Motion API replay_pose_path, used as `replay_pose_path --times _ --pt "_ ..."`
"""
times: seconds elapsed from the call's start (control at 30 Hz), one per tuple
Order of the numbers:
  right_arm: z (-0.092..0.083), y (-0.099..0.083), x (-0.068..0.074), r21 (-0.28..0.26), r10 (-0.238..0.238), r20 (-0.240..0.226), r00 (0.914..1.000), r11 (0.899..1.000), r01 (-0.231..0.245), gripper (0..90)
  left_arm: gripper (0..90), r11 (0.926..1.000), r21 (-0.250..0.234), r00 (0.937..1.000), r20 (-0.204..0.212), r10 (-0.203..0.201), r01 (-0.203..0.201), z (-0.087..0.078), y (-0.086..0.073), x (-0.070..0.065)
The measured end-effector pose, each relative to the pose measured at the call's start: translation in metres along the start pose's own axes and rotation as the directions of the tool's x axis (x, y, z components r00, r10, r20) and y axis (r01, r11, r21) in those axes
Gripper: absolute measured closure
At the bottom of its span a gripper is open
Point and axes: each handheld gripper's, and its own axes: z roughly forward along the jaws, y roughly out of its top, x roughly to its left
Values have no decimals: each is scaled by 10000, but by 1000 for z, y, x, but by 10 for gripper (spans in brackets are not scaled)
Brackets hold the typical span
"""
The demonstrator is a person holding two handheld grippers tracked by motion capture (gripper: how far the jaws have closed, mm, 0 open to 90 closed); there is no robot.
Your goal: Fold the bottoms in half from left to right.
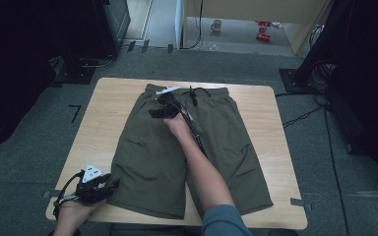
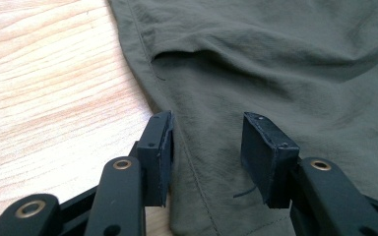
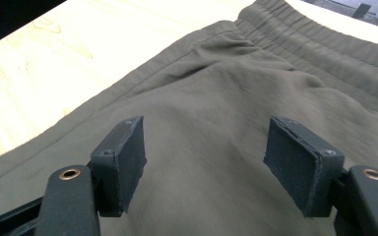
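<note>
Olive green shorts lie flat on the wooden table, waistband at the far side. My left gripper rests at the front left, by the outer edge of the left leg near its hem. In the left gripper view it is open, its jaws straddling the side seam of the shorts below a pocket slit. My right gripper hovers over the upper left of the shorts. In the right gripper view it is open above the fabric, short of the waistband.
A black drawstring and a white label lie at the waistband. Bare wood runs left of the shorts. Dark equipment stands flank the table; a mug sits on the floor far behind.
</note>
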Motion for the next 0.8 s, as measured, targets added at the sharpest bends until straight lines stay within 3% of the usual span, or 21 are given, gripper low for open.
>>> replay_pose_path --times 0.4,0.6,0.7,0.8 --pt "31 11 7 17 -138 248 9996 9999 138 261 532 10000 -65 9999 160 -57 58 1 0 1" --pt "48 12 5 86 243 85 9997 9997 -244 220 485 9998 -107 9994 307 152 -149 2 0 1" --pt "55 13 2 144 402 403 9984 9991 -408 214 445 9999 -94 9994 352 71 -68 2 0 1" --pt "55 15 -2 -27 379 403 9985 9993 -378 187 430 9999 -113 9995 294 119 -116 2 0 0"
